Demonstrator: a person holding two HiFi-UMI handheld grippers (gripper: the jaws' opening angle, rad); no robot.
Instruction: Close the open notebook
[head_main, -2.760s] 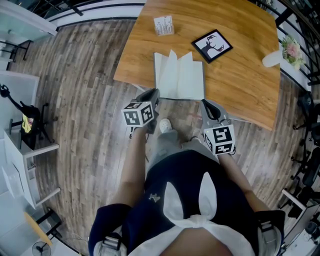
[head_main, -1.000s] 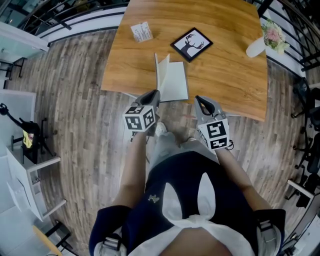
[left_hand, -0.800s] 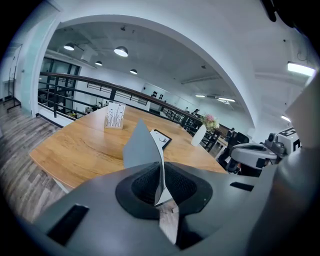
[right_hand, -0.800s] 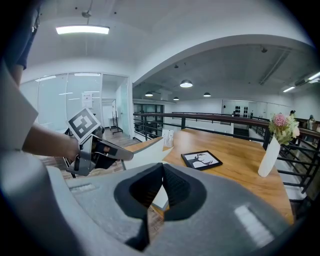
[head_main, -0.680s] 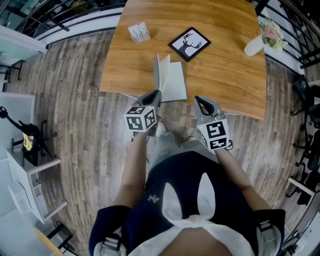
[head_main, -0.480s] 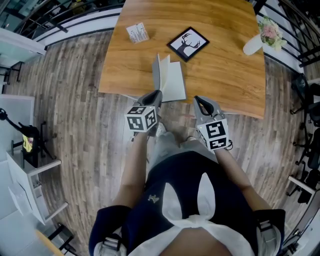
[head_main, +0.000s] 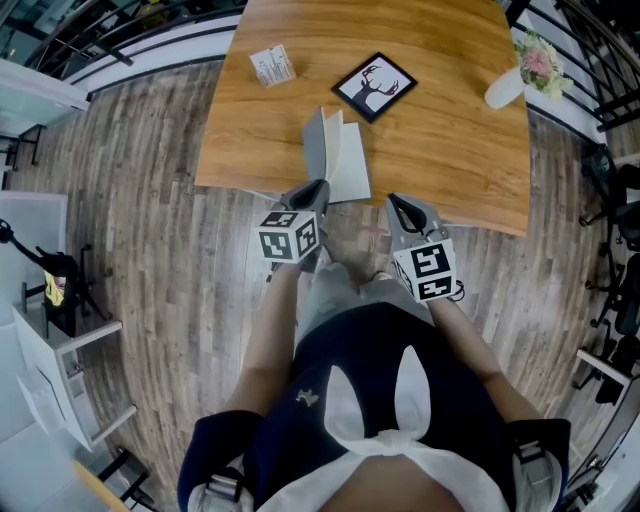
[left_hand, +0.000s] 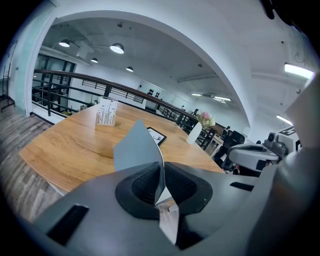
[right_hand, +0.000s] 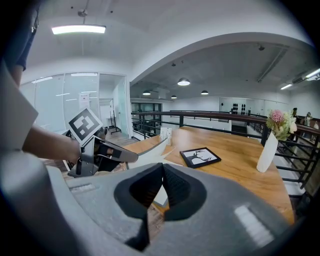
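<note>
Currently the wooden table (head_main: 450, 150) bears the notebook (head_main: 348, 168) at its near edge, no longer flat open as seconds ago: its left cover (head_main: 314, 150) stands raised over the right pages, so closing seems over half done. Left gripper (head_main: 312, 193) pinches that cover; right gripper (head_main: 400, 207) is closed on nothing, near the notebook. Small card stand's (head_main: 271, 64) print is illegible.

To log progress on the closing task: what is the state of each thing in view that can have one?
notebook: half open, left cover raised, right half lying flat.
left gripper: shut on the notebook's raised cover.
right gripper: shut, nothing between the jaws.
picture frame: lying flat.
vase: upright.
</note>
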